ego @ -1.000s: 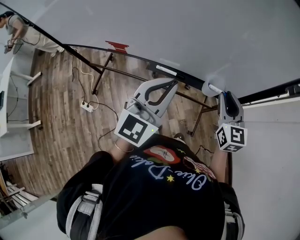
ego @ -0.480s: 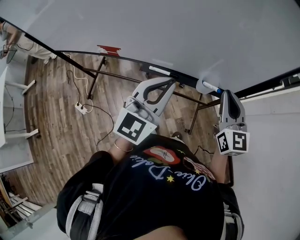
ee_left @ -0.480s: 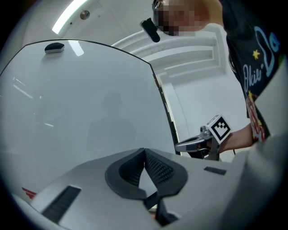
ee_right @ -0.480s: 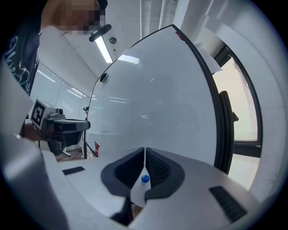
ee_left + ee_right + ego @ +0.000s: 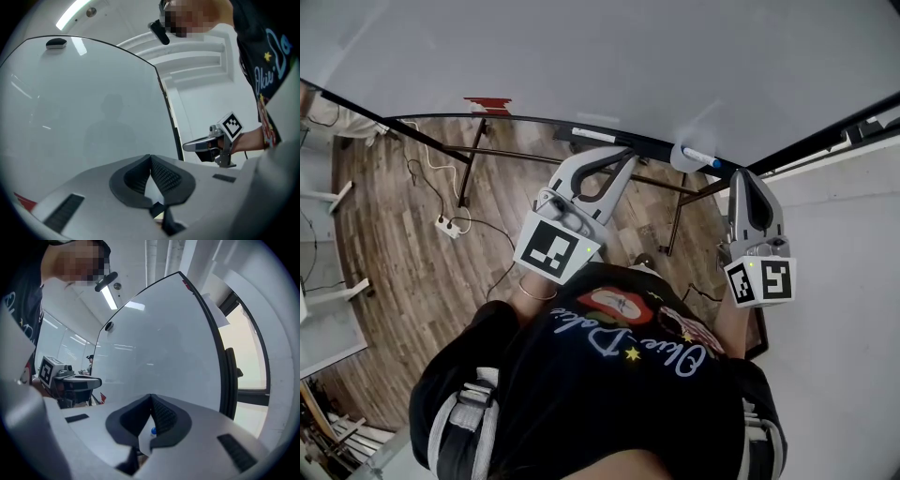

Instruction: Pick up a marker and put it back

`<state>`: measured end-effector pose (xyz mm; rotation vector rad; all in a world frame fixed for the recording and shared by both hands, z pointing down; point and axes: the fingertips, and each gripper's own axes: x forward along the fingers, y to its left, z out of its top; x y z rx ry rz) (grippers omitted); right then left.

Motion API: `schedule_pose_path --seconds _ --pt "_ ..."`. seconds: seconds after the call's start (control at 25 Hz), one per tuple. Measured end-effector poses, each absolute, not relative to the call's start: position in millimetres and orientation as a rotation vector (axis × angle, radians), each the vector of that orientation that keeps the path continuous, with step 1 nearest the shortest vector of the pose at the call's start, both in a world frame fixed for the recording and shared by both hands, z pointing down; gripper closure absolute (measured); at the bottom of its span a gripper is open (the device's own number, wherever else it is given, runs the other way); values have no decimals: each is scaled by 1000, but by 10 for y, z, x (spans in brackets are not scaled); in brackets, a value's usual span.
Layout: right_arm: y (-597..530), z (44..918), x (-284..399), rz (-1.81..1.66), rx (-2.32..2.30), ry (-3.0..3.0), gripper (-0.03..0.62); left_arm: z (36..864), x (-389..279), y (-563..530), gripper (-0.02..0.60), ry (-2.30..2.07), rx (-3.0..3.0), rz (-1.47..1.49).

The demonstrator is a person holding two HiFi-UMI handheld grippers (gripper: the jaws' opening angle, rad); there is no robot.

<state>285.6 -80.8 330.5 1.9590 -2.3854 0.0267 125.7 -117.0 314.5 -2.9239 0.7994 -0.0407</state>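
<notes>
A marker with a blue cap point(image 5: 701, 157) lies on a small round white piece point(image 5: 681, 157) at the right end of the whiteboard's tray point(image 5: 534, 122). A second, white marker point(image 5: 593, 135) rests further left on the tray. My right gripper point(image 5: 741, 174) points at the tray just right of the blue-capped marker, and it seems apart from it. Its jaws are shut, pads touching, and in the right gripper view the blue cap point(image 5: 153, 431) shows through the slit below them. My left gripper point(image 5: 625, 154) hovers near the tray's middle, shut and empty.
The whiteboard point(image 5: 581, 66) fills the top of the head view, with a red object point(image 5: 487, 103) at the tray's left. Its stand legs point(image 5: 469, 173) and a power strip point(image 5: 447, 225) with cables are on the wooden floor. A black post point(image 5: 825, 136) and white wall point(image 5: 844, 281) are at right.
The view has shifted, so the tray and markers sit higher and further left. The right gripper has risen a little and kept close to the blue-capped marker. The left gripper has barely moved.
</notes>
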Motion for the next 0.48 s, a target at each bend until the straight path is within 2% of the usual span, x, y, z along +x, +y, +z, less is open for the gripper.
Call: schedule_pose_path --seconds 0.48 --pt "-752 3256 2832 24 1952 -2387 594 3174 1281 -1172 578 794 -2930 -59"
